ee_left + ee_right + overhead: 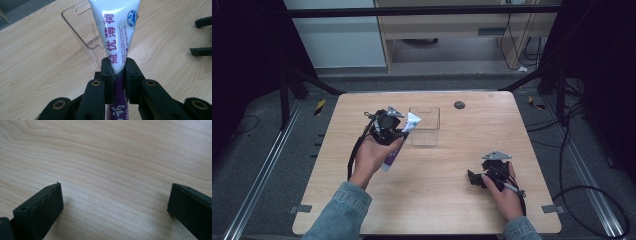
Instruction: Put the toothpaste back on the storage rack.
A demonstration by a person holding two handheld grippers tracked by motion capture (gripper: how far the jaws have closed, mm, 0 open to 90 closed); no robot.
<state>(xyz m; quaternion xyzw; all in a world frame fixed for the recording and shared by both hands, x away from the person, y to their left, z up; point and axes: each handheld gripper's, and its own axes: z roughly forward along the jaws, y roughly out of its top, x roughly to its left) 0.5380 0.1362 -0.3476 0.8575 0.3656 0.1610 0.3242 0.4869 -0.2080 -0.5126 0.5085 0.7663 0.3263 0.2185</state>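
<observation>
**Tube may slip before reaching the box**

The left claw (117,72) pinches a toothpaste tube (116,30) mid-body, raised beside the clear box (424,125) on the desk (452,210). The soft tube could swing or knock the box. The right claw (115,202) rests spread wide, empty.

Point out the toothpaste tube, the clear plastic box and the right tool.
toothpaste tube (117,32), left gripper view, its white printed body.
clear plastic box (426,131), high view, its front wall.
right tool (472,177), high view, between its open jaws.
</observation>
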